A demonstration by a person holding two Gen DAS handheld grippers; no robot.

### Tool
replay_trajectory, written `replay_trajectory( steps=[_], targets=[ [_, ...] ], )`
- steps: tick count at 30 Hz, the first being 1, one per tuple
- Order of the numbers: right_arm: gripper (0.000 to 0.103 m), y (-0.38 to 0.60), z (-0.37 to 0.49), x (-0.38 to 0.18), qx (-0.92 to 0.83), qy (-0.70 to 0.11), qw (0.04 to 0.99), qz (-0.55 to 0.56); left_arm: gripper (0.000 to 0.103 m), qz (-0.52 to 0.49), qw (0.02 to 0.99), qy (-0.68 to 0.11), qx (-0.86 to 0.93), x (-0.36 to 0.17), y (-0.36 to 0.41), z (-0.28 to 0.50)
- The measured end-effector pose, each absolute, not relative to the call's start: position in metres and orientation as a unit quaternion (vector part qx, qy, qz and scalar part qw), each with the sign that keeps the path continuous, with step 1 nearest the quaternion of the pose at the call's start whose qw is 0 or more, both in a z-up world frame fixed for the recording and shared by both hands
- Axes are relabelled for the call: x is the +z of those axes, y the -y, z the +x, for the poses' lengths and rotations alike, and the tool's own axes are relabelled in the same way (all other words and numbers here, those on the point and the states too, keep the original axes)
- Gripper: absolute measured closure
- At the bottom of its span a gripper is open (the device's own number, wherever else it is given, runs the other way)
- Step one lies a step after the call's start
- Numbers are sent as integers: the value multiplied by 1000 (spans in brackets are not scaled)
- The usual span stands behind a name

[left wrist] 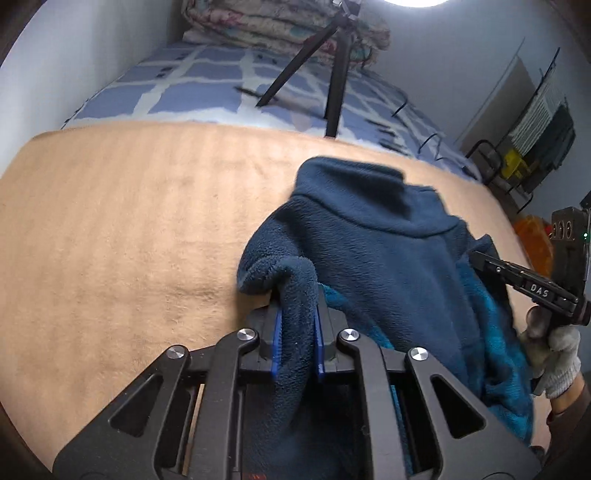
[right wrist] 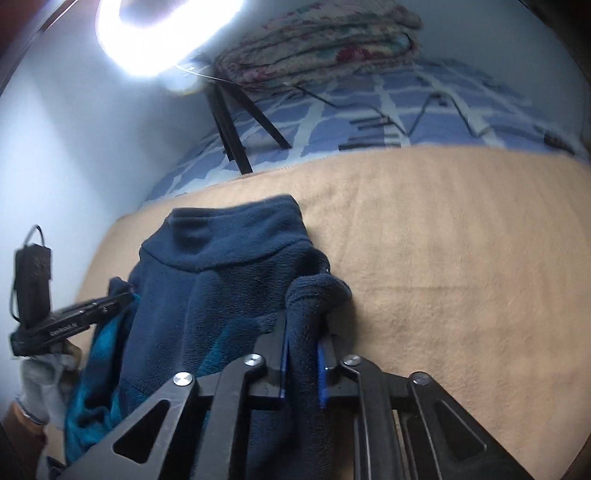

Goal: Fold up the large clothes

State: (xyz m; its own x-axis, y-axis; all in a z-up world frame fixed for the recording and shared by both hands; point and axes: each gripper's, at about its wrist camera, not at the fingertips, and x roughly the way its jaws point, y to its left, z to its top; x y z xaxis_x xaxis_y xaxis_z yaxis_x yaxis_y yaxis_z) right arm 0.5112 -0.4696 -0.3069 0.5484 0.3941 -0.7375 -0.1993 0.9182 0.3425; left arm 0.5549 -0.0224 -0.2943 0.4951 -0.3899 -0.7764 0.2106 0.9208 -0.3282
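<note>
A dark blue fleece garment (left wrist: 376,243) with a stand-up collar and a lighter teal inside is held up over a tan blanket (left wrist: 129,229). My left gripper (left wrist: 298,325) is shut on a thick fold at the garment's left shoulder, the fleece squeezed between its blue pads. In the right wrist view the same fleece garment (right wrist: 221,288) hangs left of centre, and my right gripper (right wrist: 303,347) is shut on a fold at its right shoulder. Each view shows the other gripper at its edge, held by a gloved hand (left wrist: 554,358). The garment's lower part is hidden behind the gripper bodies.
The tan blanket (right wrist: 461,266) covers the near bed. Beyond it lies a blue-and-white checked sheet (left wrist: 192,85) with a black tripod (left wrist: 332,74) standing on it and a folded floral quilt (right wrist: 325,40) at the back. A ring light (right wrist: 162,33) glares overhead. Racks and clutter (left wrist: 535,140) stand at right.
</note>
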Motion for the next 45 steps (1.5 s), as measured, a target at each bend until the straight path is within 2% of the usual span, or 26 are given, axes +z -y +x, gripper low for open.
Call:
replay_trajectory(
  steps=[10, 17, 25, 34, 45],
  targets=[
    [96, 469, 470, -235, 184, -380, 903, 75, 94, -127, 874, -423, -200, -226, 11, 512],
    [96, 470, 418, -187, 205, -354, 910, 68, 94, -105, 886, -396, -219, -178, 11, 448],
    [96, 470, 325, -156, 228, -337, 911, 59, 94, -88, 892, -378, -232, -154, 13, 360],
    [96, 479, 214, -156, 240, -330, 912, 49, 94, -85, 895, -369, -236, -161, 4, 263],
    [95, 465, 108, -221, 226, -352, 908, 17, 93, -92, 879, -410, -227, -225, -24, 169]
  ],
)
